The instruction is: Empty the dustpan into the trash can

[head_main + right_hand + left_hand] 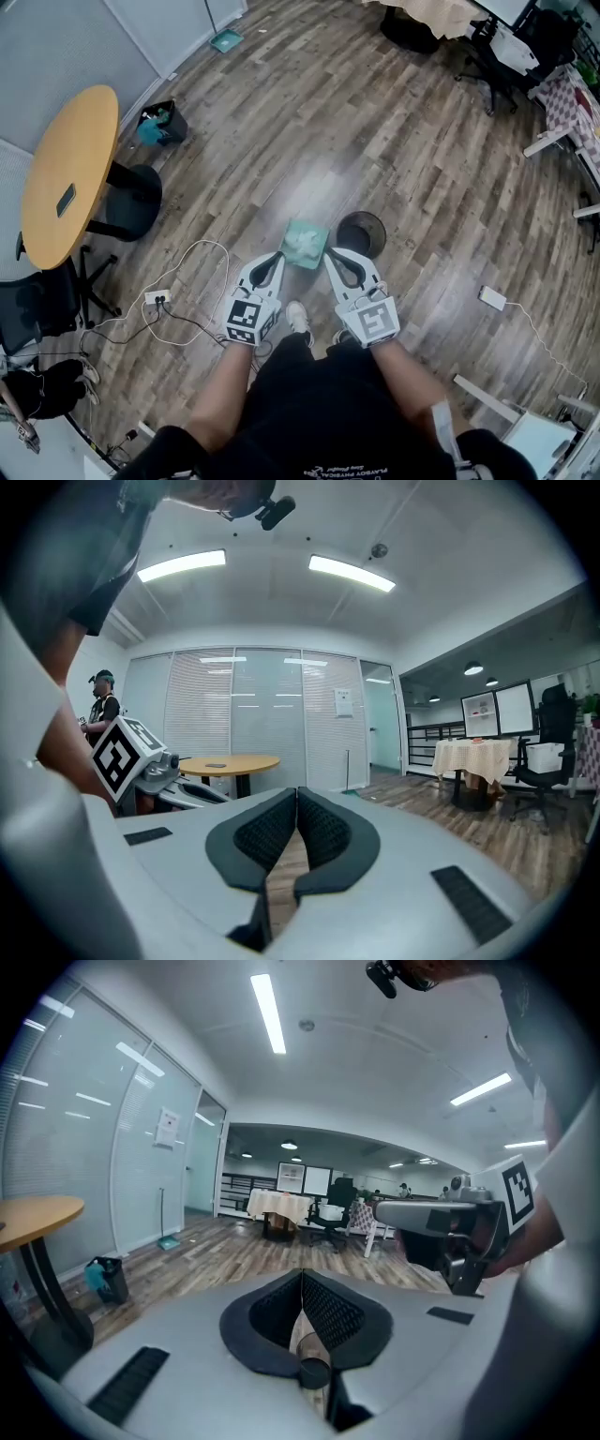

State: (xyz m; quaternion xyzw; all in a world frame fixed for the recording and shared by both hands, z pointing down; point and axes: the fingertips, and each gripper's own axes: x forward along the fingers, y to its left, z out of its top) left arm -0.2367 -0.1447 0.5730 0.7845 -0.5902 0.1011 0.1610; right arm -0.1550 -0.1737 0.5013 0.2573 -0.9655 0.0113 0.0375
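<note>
The teal dustpan (pixel 317 231), with pale crumpled litter (pixel 300 247) in it, is seen at the middle of the head view, just left of the dark round trash can (pixel 381 230) and partly overlapping its rim. Its near left corner is met by the tip of the left gripper (pixel 277 257). In the left gripper view those jaws are seen fully closed on a slim, round-ended piece (pixel 314 1371), which appears to be the dustpan's handle. The right gripper (pixel 331 253) is held just beside the dustpan's near right corner; in the right gripper view its jaws are seen pressed together at the tips with nothing between them. Wooden plank flooring (pixel 309 122) lies beneath. A round yellow table (pixel 70 169) is found at the left edge.
</note>
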